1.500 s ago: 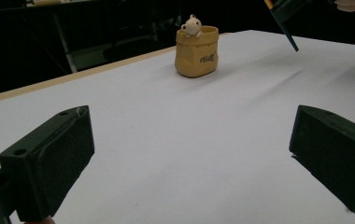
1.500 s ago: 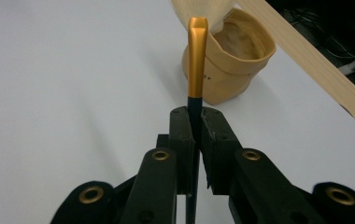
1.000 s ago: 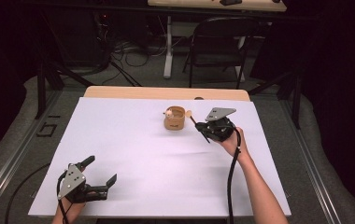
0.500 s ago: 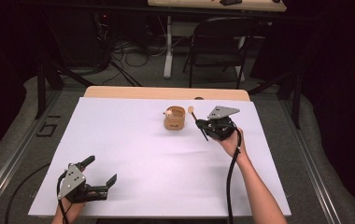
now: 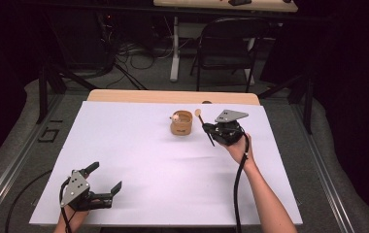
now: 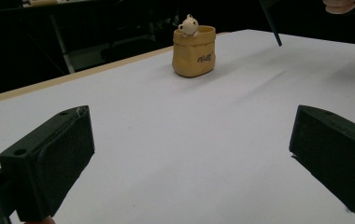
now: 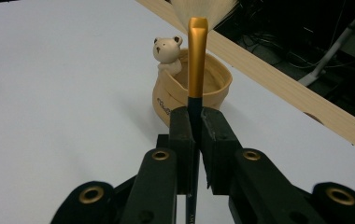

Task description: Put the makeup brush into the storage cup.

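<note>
Holding a makeup brush [image 7: 196, 60] upright, the right gripper [image 5: 211, 130] hovers just right of the tan bear pot [image 5: 181, 123] at the far middle of the white table [image 5: 139, 145].

Bristles run off the top edge in the right gripper view and are blurred; the handle's lower end is hidden behind the jaws, which are clamped tight on the dark shaft. The pot stands near the far wooden edge [image 5: 173, 96], with broad bare surface to its left and near side. The left gripper [image 5: 106, 186] rests at the near left corner, jaws spread wide, nothing between them, its hand [image 5: 71, 216] cut off by the frame.
</note>
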A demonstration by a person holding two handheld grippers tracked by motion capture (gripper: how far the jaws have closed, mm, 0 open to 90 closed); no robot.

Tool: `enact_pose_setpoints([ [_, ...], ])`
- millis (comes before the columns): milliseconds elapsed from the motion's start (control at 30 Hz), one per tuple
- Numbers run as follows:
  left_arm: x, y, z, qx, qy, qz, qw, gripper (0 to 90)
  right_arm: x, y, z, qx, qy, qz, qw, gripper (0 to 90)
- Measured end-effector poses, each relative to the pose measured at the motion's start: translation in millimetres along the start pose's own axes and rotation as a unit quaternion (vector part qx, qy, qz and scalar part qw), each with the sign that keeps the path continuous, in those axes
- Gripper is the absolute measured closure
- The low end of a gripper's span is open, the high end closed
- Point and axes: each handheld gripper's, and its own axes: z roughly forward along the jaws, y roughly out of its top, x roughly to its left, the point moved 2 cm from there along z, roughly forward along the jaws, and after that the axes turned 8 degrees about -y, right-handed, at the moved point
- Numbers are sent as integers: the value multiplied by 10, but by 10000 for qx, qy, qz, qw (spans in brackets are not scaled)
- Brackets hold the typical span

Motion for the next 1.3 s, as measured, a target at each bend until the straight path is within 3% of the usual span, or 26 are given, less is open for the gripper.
enact_pose_setpoints([
  [1300,0,-1,-4,3,-19,-17,10000,0,11,192,135,-356,-312,268,9985,835],
])
